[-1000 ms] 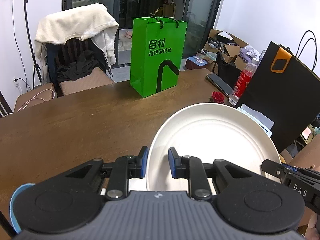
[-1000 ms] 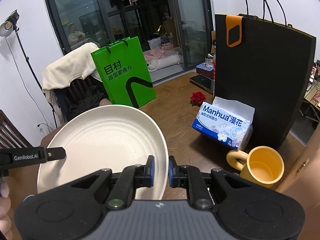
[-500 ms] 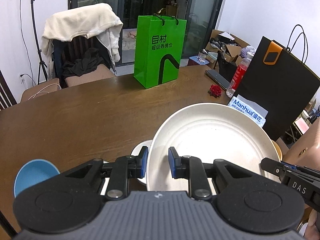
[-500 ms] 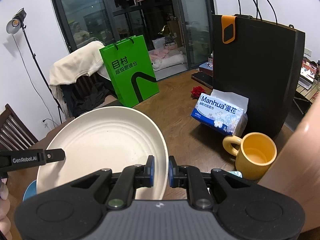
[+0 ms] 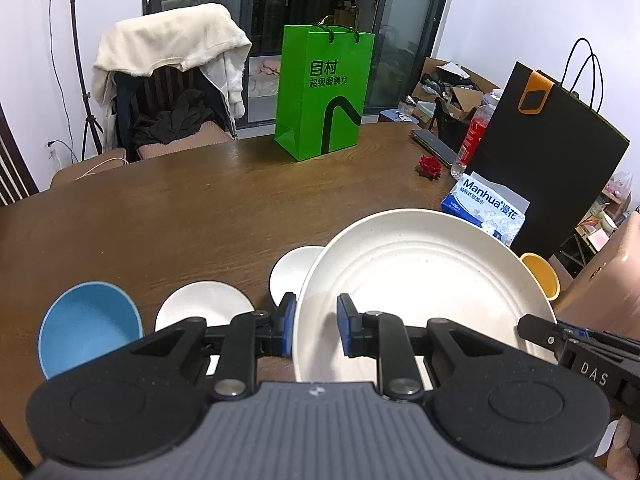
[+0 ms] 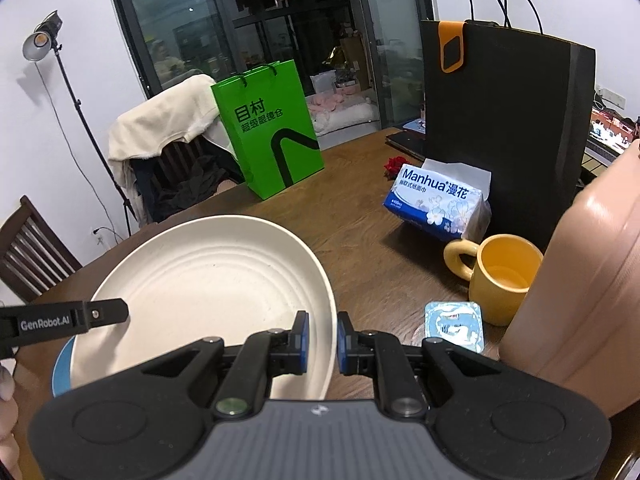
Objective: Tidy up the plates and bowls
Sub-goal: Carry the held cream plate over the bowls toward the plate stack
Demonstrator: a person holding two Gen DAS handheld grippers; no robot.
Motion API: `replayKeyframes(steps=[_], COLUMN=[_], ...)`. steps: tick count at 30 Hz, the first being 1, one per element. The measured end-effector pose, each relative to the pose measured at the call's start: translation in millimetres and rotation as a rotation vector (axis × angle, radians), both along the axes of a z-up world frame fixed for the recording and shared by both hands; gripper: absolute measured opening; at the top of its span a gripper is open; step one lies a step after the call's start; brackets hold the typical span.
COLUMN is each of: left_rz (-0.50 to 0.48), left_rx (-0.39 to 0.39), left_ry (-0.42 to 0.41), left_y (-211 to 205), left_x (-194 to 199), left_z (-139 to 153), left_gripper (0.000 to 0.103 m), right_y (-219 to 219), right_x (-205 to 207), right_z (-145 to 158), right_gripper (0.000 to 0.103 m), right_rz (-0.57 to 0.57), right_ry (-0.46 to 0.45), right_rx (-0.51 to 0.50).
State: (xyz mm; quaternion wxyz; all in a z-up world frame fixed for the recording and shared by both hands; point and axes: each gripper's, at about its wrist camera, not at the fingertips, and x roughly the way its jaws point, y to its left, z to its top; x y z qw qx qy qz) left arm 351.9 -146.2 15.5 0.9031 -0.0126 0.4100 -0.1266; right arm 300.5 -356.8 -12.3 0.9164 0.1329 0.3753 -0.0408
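Both grippers carry one large cream plate (image 5: pixel 424 288) above the wooden table (image 5: pixel 180 224). My left gripper (image 5: pixel 314 328) is shut on the plate's left rim, and my right gripper (image 6: pixel 322 338) is shut on the right rim of the same cream plate (image 6: pixel 208 280). Below and left of the plate, on the table, sit a blue bowl (image 5: pixel 88 324), a small white dish (image 5: pixel 204 306) and a second white dish (image 5: pixel 294 272), partly hidden behind the plate. In the right wrist view only a sliver of the blue bowl (image 6: pixel 60 364) shows under the plate.
A green paper bag (image 5: pixel 326 92) stands at the far side of the table. To the right are a black bag (image 6: pixel 504 120), a tissue pack (image 6: pixel 436 204), a yellow mug (image 6: pixel 500 276), a small blue packet (image 6: pixel 454 324) and a pink case (image 6: pixel 580 280). A draped chair (image 5: pixel 172 80) stands behind.
Both grippers with the plate have drawn back toward the table's near edge. The blue bowl, two white dishes, the tissue pack and the blue packet have come into view.
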Motion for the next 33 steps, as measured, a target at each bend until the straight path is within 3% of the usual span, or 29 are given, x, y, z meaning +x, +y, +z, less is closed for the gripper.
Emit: replayKeyframes(steps=[15,33], left_rz=[0.003,0.036], left_rx=[-0.007,-0.005], left_ry=[0.017,0.051], left_y=[26.4,63.1], left_x=[-30.4,-60.5], left_z=[-14.3,-42.5], left_gripper=[0.022,0.022], right_y=[25.0,61.6], right_x=[-29.1,-54.5], right_z=[-9.0,-40.2], right_gripper=[0.014,0.014], right_rz=[0.013,0.041], right_ry=[0.0,0.048], right_rx=[-0.016,-0.022])
